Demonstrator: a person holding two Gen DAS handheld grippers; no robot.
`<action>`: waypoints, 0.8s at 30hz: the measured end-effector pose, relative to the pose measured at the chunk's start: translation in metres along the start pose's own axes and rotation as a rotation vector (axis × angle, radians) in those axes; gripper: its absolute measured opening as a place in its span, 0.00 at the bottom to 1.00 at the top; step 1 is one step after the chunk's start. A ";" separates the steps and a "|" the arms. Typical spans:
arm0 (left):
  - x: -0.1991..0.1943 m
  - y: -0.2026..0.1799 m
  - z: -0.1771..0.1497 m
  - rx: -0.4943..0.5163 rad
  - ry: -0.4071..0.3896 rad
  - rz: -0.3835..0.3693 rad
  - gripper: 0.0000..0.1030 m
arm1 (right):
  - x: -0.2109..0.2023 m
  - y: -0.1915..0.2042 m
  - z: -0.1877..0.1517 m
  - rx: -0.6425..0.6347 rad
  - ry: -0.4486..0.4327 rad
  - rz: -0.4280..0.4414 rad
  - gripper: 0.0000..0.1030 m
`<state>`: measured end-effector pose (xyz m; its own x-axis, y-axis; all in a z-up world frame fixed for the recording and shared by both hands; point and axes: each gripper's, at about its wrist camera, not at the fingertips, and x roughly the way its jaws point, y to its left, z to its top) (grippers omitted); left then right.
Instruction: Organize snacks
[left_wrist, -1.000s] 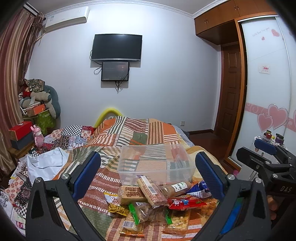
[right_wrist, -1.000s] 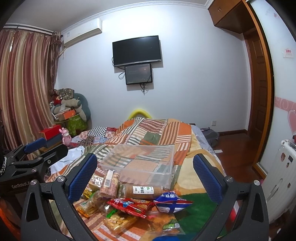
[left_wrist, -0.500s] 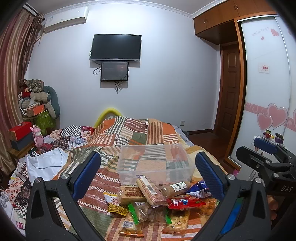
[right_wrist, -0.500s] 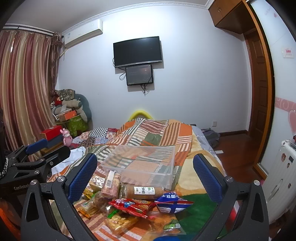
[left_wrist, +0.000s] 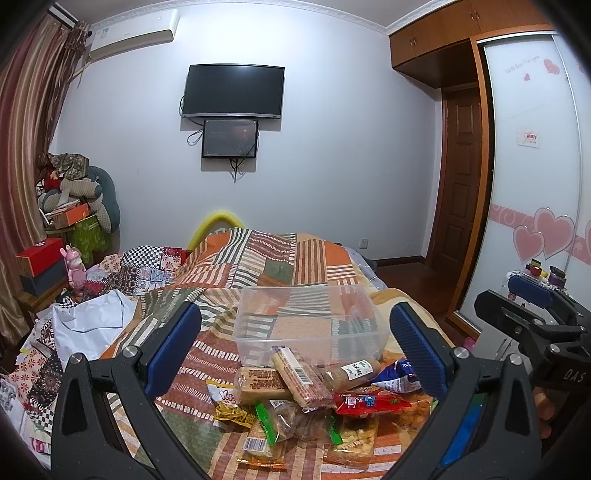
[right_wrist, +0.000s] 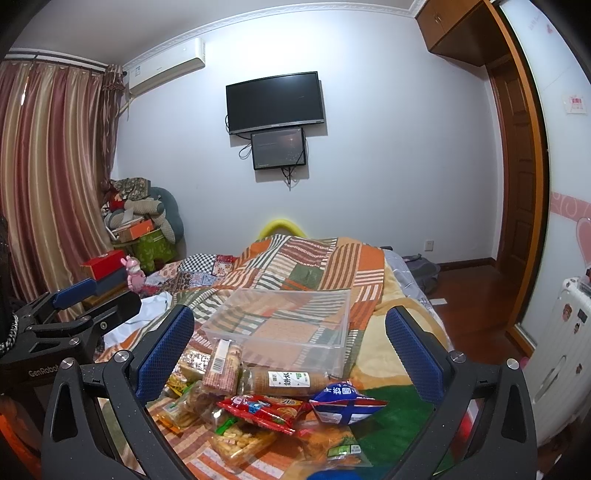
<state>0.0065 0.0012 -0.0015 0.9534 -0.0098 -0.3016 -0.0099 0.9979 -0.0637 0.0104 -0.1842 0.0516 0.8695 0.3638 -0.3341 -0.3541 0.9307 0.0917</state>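
1. Nothing moved since earlier; left gripper (left_wrist: 295, 347) and right gripper (right_wrist: 290, 341) still spread, holding nothing.
2. Only the right view shows the white radiator (right_wrist: 561, 354).
3. Snack pile (left_wrist: 317, 398) lies on the quilt, touching the near wall of the clear bin (left_wrist: 310, 321): crinkly mixed wrappers.

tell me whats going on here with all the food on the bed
A person holds two grippers above a pile of snack packets on a patchwork quilt. The left gripper and right gripper are both open and hold nothing. The clear plastic bin behind the pile has nothing in it.
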 end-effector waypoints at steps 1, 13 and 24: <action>-0.001 0.000 0.000 0.000 -0.001 0.001 1.00 | 0.000 0.000 0.000 0.000 0.000 0.000 1.00; 0.000 0.003 -0.002 -0.004 0.005 0.004 1.00 | 0.005 -0.002 -0.003 -0.008 0.023 0.006 1.00; 0.017 0.006 -0.007 0.012 0.048 -0.015 0.89 | 0.019 -0.018 -0.011 -0.003 0.081 -0.016 1.00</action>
<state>0.0203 0.0061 -0.0141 0.9379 -0.0272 -0.3459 0.0080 0.9984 -0.0568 0.0292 -0.1946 0.0330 0.8447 0.3440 -0.4100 -0.3412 0.9364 0.0828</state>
